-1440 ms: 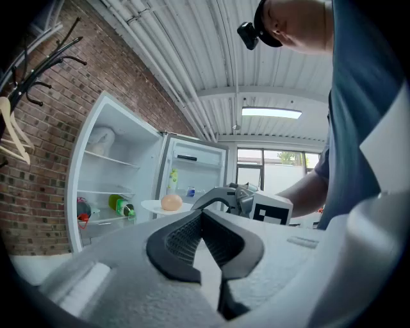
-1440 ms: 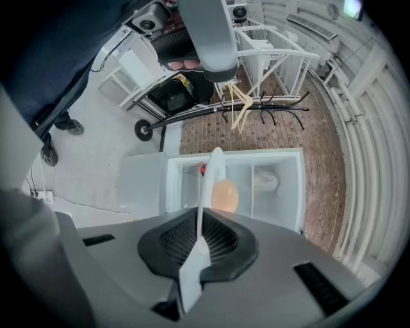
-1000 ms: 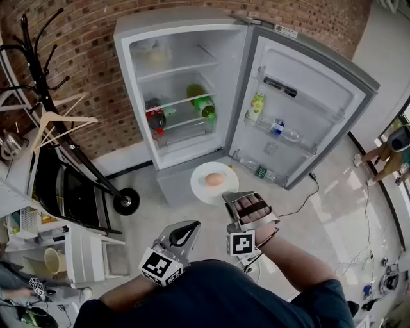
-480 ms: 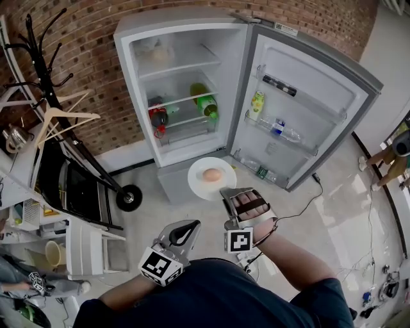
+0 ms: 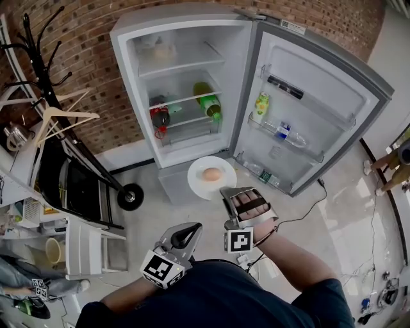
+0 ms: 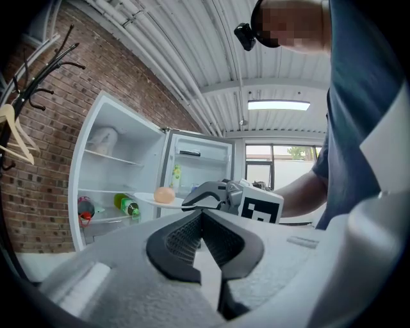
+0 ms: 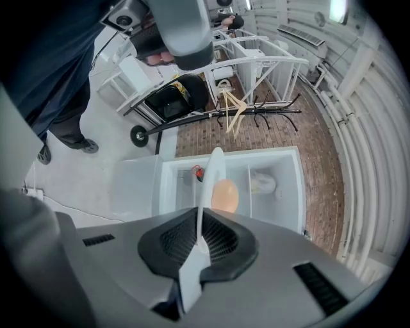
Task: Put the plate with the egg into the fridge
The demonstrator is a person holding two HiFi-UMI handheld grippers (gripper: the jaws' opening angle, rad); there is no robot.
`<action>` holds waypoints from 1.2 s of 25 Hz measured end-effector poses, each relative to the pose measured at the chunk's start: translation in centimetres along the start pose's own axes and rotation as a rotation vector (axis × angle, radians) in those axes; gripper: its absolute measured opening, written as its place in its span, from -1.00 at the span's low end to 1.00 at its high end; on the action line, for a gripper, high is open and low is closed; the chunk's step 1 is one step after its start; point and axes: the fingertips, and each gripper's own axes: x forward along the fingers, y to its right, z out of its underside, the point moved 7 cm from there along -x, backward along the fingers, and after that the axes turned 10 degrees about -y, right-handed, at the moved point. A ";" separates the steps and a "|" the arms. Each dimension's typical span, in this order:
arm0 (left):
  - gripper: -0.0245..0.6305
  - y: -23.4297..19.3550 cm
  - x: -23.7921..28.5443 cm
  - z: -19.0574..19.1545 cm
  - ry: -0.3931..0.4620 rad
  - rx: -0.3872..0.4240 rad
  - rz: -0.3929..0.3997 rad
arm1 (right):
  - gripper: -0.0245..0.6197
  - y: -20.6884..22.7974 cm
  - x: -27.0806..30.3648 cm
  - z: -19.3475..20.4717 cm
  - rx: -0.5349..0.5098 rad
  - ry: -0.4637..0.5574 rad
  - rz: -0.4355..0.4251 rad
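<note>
Plate [image 5: 198,183] with egg [image 5: 212,173] was clamped by right gripper [image 5: 229,193]; left gripper [image 5: 191,229] was closed, empty. Level carriage into far fridge [image 5: 179,18] seemed advisable.

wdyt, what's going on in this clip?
A person stands facing a fridge whose door is swung wide open, with a pair of tongs in each hand. The right tongs are clamped on the rim of a white plate with an egg on it, held roughly level in front of the fridge and not yet inside. The left tongs are shut, empty and held low near the body.
</note>
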 end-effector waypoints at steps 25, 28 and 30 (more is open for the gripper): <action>-0.91 -27.4 10.4 -5.4 0.004 0.022 0.158 | -0.86 8.2 25.1 -3.8 0.025 -0.164 -0.049; -0.91 -29.5 10.9 -5.5 0.006 0.028 0.171 | -0.86 9.0 27.2 -4.2 0.019 -0.183 -0.052; -0.91 -30.5 11.2 -5.5 0.002 0.012 0.174 | -0.86 9.4 28.3 -4.6 0.017 -0.184 -0.067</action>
